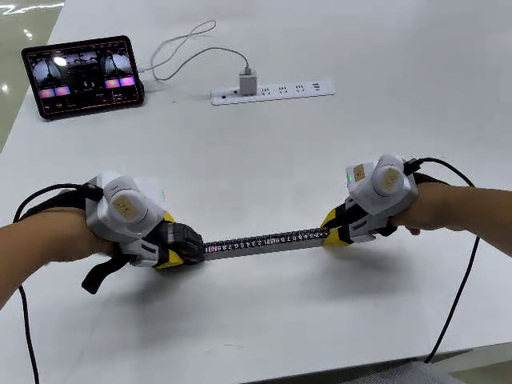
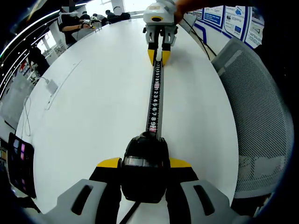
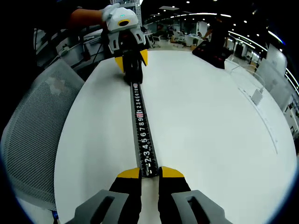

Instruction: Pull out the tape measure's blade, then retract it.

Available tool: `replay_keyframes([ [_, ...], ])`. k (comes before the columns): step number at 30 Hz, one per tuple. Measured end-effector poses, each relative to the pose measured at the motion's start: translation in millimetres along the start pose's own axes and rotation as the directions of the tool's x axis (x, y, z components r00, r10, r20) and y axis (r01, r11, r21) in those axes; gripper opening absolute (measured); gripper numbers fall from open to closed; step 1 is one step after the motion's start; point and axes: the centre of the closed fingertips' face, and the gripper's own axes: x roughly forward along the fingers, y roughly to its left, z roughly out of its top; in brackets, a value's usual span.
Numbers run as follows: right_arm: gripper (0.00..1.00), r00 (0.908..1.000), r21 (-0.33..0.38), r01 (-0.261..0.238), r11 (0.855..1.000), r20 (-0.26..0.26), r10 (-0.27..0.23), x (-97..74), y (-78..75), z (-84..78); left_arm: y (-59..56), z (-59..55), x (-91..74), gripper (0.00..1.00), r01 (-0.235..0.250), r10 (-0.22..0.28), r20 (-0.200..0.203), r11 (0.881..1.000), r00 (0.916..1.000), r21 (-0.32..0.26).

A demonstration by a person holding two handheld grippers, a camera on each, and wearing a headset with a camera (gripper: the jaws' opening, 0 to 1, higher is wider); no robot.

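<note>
The black tape measure case (image 1: 181,242) (image 2: 145,163) sits between the jaws of my left gripper (image 1: 170,245) (image 2: 145,164), which is shut on it. Its dark blade (image 1: 266,241) (image 2: 154,95) (image 3: 141,130) with white numbers runs out straight just above the white table to my right gripper (image 1: 334,227) (image 3: 148,173). That gripper is shut on the blade's tip. In the right gripper view the case (image 3: 132,70) shows at the far end, held by the left gripper (image 3: 131,59). The left gripper view shows the right gripper (image 2: 159,55) at the blade's far end.
A tablet (image 1: 82,75) with a lit screen lies at the table's back left. A white power strip (image 1: 272,91) with a charger and cables lies behind the middle. A mesh chair (image 2: 259,116) stands at the table's near edge. Cables trail from both grippers.
</note>
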Motion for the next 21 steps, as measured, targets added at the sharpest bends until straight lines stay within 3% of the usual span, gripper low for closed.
replay_keyframes([
  [21, 0.09, 0.9999, 0.027, 0.008, 1.000, -0.009, -0.008, -12.2, 1.0, -11.1, 0.3, -0.3, -0.5, 0.30, 0.007, -0.007, 0.002, 1.000, 1.0000, 0.008],
])
